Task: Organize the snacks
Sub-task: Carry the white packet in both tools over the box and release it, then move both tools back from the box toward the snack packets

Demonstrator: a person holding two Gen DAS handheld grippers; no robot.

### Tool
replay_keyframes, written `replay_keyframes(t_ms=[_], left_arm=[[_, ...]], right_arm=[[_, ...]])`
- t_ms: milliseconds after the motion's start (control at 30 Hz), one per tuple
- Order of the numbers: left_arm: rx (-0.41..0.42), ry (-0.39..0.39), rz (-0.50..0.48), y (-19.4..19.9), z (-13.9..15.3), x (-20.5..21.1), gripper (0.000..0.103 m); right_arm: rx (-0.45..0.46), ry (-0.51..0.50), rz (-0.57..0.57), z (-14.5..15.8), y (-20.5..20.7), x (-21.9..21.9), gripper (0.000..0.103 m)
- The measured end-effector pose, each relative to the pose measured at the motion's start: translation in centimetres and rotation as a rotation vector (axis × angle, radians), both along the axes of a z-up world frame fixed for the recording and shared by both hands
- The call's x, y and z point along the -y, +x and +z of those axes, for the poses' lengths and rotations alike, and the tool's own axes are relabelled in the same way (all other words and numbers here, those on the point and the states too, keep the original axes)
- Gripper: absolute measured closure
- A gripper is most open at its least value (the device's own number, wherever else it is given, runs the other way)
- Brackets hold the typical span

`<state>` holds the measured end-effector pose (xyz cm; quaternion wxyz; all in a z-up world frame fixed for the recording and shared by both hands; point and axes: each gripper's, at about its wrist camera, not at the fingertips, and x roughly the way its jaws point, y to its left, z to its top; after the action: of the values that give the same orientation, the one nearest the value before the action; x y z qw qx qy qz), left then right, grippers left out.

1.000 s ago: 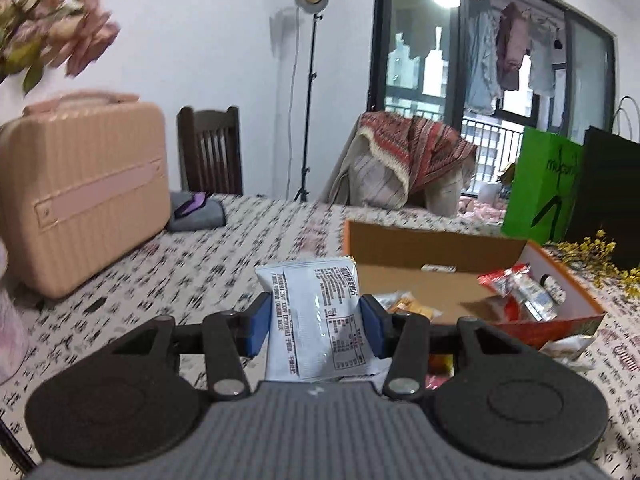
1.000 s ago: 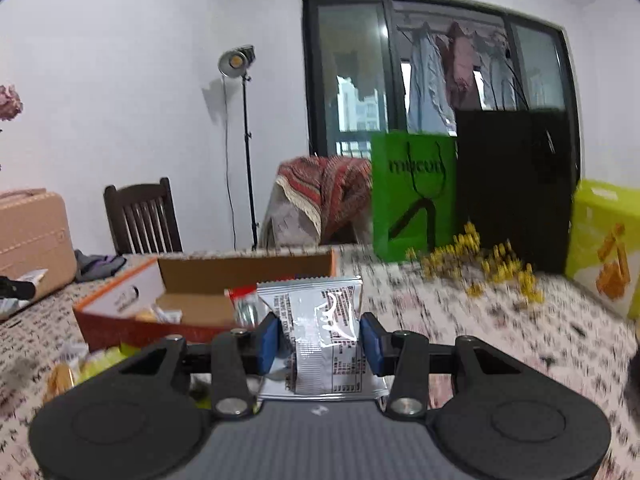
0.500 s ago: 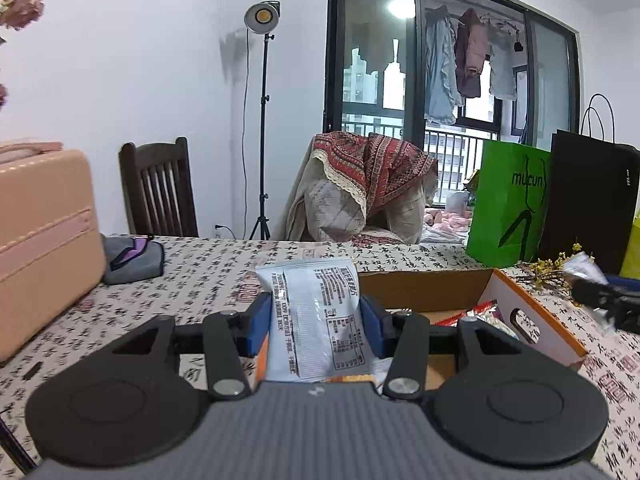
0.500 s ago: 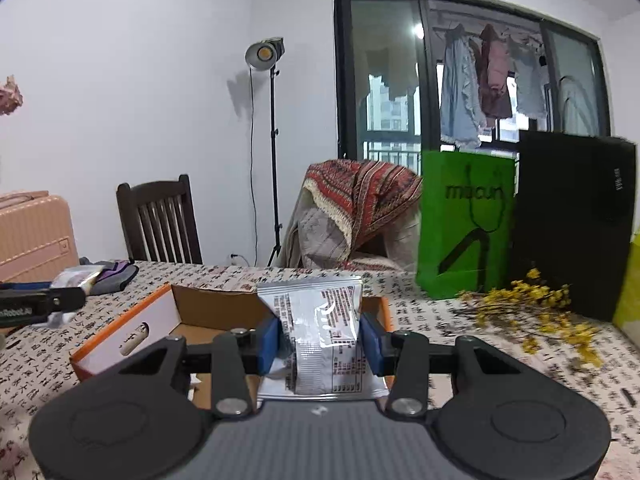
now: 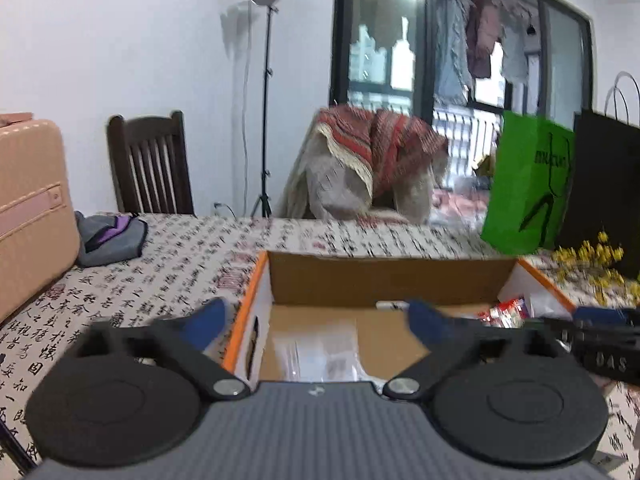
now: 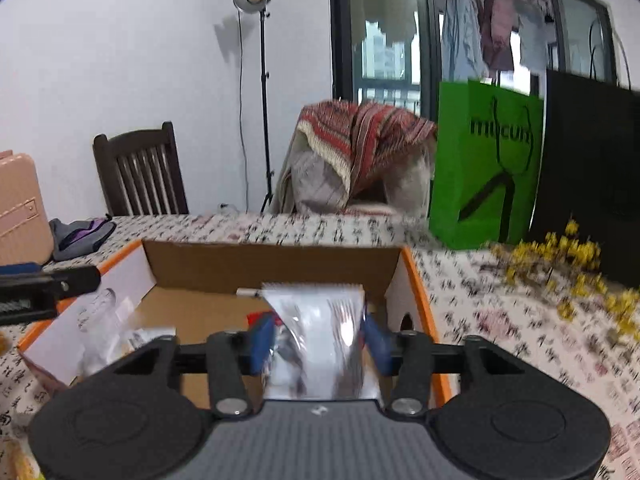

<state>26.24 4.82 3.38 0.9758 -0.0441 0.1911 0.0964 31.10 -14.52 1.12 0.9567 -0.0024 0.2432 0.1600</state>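
Note:
An orange-edged cardboard box [image 5: 384, 276] sits on the table; it also shows in the right wrist view [image 6: 272, 260]. My left gripper [image 5: 316, 324] is open over the box's left end, and a white snack packet [image 5: 320, 354] lies on the box floor below it. Red-wrapped snacks [image 5: 508, 314] lie at the box's right end. My right gripper [image 6: 318, 338] holds a silver snack packet [image 6: 320, 344] between its blue pads, above the box's right end. The left gripper's tip shows at the left of the right wrist view [image 6: 48, 284].
The tablecloth [image 5: 160, 276] has black calligraphy print. A pink case [image 5: 28, 208] and grey pouch [image 5: 108, 236] are at left. A green bag [image 6: 484, 160], black bag [image 6: 592, 168] and yellow flowers [image 6: 572, 264] stand at right. A chair [image 5: 148, 164] is behind.
My left gripper has opened and dropped its white packet into the box. My right gripper has moved over the box, jaws slightly wider, still holding the silver packet.

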Motion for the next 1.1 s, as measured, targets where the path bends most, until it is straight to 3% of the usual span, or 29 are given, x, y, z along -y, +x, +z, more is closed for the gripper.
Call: replay_keyframes(t_ms=[67, 100, 333, 600, 800, 1100], left_arm=[[-0.004, -0.013, -0.004, -0.1, 0.1, -0.2, 0.0], [-0.01, -0.027, -0.008, 0.0, 0.1, -0.4, 0.0], [-0.007, -0.073, 0.0, -1.6, 0.9, -0.8, 0.0], [0.058, -0.054, -0.074, -7.8, 2.1, -0.1, 0.0], [0.09, -0.062, -0.084, -12.0, 1.9, -0.9, 0.0], [0.058, -0.05, -0.092, -16.7, -0.7, -1.9, 0.0]], right_arm=[[-0.011, 0.028, 0.009, -0.2, -0.1, 0.5, 0.006], [-0.006, 0.039, 0.011, -0.1, -0.3, 0.7, 0.002], [0.049, 0.024, 0.004, 1.8, -2.5, 1.6, 0.0], [0.082, -0.006, 0.022, 2.4, -7.4, 4.3, 0.0], [0.081, -0.004, 0.023, 1.5, -11.1, 6.1, 0.0], [0.027, -0.003, 0.001, -1.6, -15.5, 7.8, 0.0]])
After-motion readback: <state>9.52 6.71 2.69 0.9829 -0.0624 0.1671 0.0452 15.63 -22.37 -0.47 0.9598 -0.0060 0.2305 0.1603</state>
